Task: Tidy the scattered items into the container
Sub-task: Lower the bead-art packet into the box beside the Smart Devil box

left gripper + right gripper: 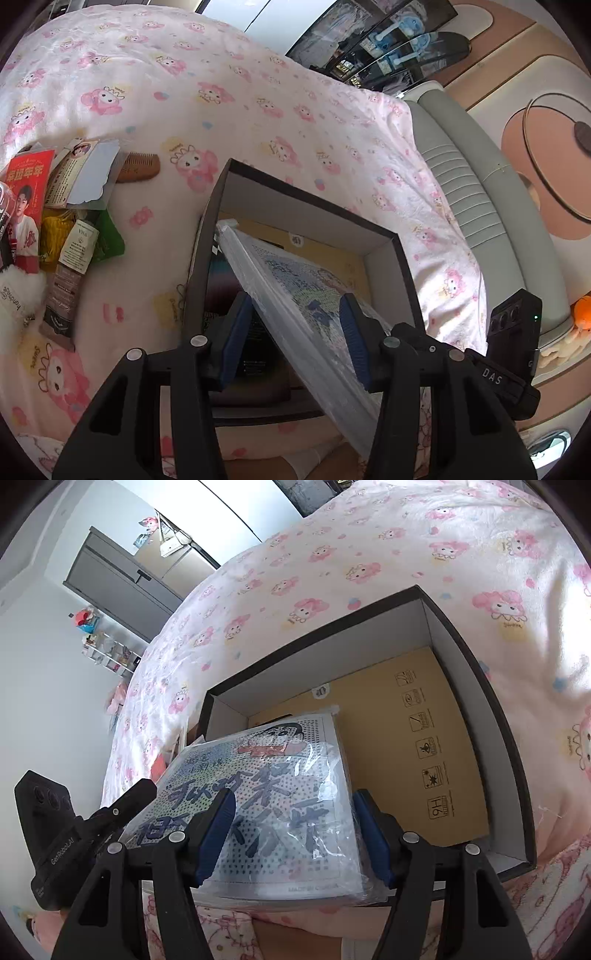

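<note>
A flat, plastic-wrapped cartoon peg board (266,775) hangs tilted over the near corner of the open container (476,653), a dark-rimmed box with white inner walls and a yellow card on its floor. My right gripper (293,830) is shut on the board's near end, one blue pad on its printed face and the other at its right edge. In the left wrist view the board (288,280) runs slantwise between the blue pads of my left gripper (297,332), which is shut on it above the container (314,199). One left finger (136,794) shows at the board's left edge.
Loose items lie on the pink cartoon bedsheet left of the box: a wooden comb (138,168), a red booklet (27,192), tubes (70,266), a green packet (109,240) and a white fluffy thing (18,295). A grey padded headboard (461,192) borders the bed on the right.
</note>
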`<state>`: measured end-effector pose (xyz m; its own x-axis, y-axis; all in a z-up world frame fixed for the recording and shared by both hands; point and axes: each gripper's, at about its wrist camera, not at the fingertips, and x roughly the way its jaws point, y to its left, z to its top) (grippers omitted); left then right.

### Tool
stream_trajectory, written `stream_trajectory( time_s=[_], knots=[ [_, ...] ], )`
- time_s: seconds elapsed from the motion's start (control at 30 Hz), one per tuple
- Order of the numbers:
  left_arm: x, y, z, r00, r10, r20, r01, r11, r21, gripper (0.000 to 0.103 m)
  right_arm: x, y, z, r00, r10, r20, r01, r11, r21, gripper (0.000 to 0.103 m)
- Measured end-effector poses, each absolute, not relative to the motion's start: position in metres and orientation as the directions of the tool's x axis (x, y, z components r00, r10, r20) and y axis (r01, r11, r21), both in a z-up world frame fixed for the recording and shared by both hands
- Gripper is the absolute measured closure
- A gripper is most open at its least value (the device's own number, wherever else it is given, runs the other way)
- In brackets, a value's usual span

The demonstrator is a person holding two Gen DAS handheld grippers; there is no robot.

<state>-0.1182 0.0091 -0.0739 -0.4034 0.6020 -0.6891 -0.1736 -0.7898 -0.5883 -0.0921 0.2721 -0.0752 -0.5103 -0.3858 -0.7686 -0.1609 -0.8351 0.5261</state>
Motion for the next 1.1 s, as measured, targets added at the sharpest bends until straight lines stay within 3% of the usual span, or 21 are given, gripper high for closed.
stream_trajectory(
  time_s=[0.5, 0.8, 1.1],
  knots=[
    [-0.120, 0.048, -0.104, -0.271, 0.518, -0.812, -0.110, -0.854, -0.508, 0.054, -0.099, 0.291, -0.101, -0.496, -0.328, -0.804, -0.216, -0.850, 0.480, 0.039],
    [-0.141, 0.076, -0.114, -0.230, 0.407, -0.884, -0.116, -0.913, -0.390, 0.054, -0.113, 0.292, -0.108, -0.479, -0.262, -0.838, -0.238, -0.880, 0.411, 0.040],
    [-0.148, 0.071, -0.117, -0.249, 0.464, -0.850, -0.114, -0.886, -0.450, 0.054, -0.113, 0.292, -0.113, -0.485, -0.240, -0.841, -0.220, -0.897, 0.382, 0.040]
  ],
)
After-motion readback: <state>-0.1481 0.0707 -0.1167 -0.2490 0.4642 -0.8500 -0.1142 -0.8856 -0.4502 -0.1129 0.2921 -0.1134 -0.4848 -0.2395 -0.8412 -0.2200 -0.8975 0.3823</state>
